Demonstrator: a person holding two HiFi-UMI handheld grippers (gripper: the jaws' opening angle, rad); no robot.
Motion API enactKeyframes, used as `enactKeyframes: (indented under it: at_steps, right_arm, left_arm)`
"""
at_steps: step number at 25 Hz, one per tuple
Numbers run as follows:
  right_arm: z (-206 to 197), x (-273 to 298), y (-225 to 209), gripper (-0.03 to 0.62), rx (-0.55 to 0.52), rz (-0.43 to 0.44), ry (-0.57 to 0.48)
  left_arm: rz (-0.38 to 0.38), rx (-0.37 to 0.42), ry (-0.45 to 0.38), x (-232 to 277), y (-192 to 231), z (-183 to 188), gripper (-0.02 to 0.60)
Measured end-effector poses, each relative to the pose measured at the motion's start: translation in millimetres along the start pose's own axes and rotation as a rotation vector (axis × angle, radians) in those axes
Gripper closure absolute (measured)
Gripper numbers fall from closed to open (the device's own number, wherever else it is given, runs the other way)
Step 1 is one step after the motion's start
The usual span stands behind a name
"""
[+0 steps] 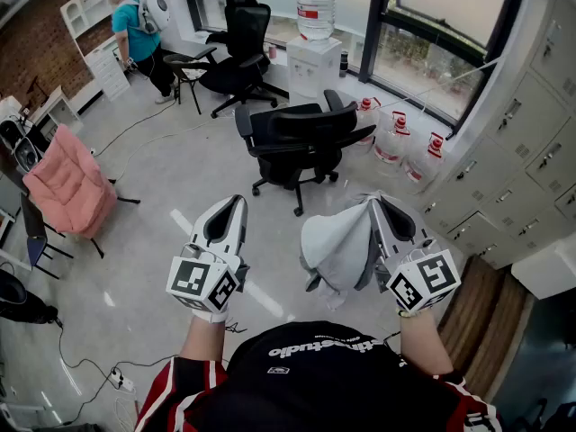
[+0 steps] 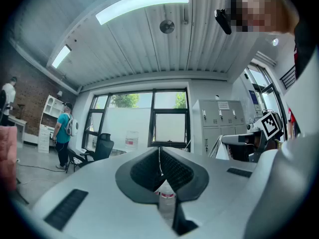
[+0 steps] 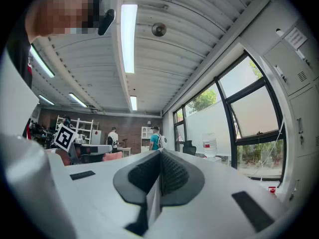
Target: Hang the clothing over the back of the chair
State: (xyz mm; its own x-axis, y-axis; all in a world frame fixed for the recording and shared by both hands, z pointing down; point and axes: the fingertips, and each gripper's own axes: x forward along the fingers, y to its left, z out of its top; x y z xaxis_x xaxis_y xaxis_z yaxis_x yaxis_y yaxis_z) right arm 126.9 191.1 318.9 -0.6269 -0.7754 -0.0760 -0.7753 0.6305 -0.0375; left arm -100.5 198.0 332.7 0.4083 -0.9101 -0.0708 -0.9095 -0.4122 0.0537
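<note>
A pale grey garment [image 1: 337, 246] hangs in folds from my right gripper [image 1: 376, 202], which is shut on its top edge; a strip of the cloth [image 3: 151, 199] shows between the closed jaws in the right gripper view. My left gripper [image 1: 236, 202] is level beside it, shut with nothing in it, and its pads meet at the tip [image 2: 159, 151]. A black office chair [image 1: 301, 138] stands on the floor ahead of both grippers, its back turned toward me. The garment is well short of the chair.
More black chairs [image 1: 238, 48] and a water dispenser [image 1: 315, 57] stand by the windows, with water jugs [image 1: 396, 138] on the floor. A pink chair [image 1: 70, 192] is at left, grey lockers [image 1: 531, 142] at right, cables [image 1: 85, 367] on the floor. A person [image 1: 137, 30] stands far back.
</note>
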Motion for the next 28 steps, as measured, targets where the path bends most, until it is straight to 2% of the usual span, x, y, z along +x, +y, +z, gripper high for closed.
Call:
enactKeyframes:
  at_steps: [11,15,22,28]
  right_arm:
    - [-2,-4,-9,0.58,0.001,-0.013,0.005]
    - [0,-8,-8,0.579,0.02,0.025,-0.015]
    - [-8,-12,-14,0.579,0.022,0.004,0.025]
    - [-10,-11,-22,0.579,0.039,0.022,0.026]
  left_arm:
    - [-0.01,-0.01,0.005,3,-8,-1,0.554]
    - [-0.01,-0.013,0.002,2,-11,0,0.554]
    - [-0.01,-0.02,0.004,5,-17,-2,0.554]
    - [0.0,-0.022,0.011,11,-20,-4,0.554]
